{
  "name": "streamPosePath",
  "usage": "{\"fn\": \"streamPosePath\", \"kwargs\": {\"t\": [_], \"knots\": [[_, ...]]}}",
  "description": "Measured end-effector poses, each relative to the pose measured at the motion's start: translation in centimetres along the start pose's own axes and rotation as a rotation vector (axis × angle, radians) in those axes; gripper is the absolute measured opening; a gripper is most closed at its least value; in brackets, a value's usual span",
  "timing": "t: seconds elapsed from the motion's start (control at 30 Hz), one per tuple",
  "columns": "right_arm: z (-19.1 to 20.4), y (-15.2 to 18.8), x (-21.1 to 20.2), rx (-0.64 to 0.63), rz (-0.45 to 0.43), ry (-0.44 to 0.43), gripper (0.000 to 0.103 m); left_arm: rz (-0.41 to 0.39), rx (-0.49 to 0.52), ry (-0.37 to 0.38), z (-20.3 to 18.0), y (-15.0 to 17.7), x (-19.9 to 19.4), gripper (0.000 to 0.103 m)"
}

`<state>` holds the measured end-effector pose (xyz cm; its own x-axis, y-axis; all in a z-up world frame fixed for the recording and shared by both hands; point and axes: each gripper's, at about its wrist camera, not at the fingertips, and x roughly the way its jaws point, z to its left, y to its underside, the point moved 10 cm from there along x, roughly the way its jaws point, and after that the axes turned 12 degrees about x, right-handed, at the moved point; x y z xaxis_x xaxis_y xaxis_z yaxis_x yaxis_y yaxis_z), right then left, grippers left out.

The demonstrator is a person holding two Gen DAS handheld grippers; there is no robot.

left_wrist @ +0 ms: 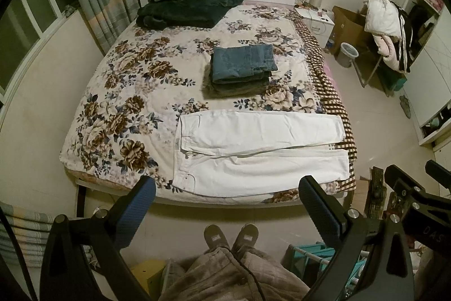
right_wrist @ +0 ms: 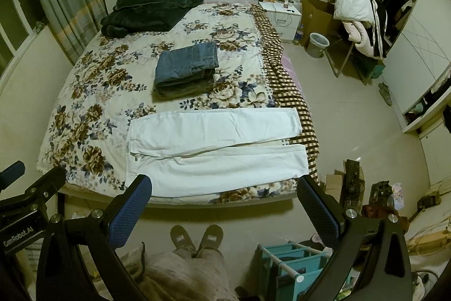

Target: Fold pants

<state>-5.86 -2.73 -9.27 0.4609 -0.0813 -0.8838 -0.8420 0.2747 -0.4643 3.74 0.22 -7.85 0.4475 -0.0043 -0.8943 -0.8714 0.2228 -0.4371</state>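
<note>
White pants (left_wrist: pixel 259 151) lay flat on the bed (left_wrist: pixel 118 92) (legs apart); left gripper (left_wrist: pixel 225 205) and right gripper (right_wrist: pixel 222 205) hung spread wide, empty

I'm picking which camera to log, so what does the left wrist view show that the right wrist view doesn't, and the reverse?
Only the left wrist view shows the yellow box on the floor. Only the right wrist view shows the keyboard and clutter beside the bed's foot. Both show the white pants laid flat, the folded jeans stack, the dark blanket and open grippers, left gripper and right gripper.
</note>
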Motion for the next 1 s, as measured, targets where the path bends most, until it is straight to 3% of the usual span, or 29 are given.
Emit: {"fn": "streamPosePath", "kwargs": {"t": [1.0], "knots": [[0.4, -0.2, 0.3, -0.002, 0.017, -0.01, 0.103, 0.0, -0.002, 0.006, -1.8, -0.6, -0.5, 0.103]]}}
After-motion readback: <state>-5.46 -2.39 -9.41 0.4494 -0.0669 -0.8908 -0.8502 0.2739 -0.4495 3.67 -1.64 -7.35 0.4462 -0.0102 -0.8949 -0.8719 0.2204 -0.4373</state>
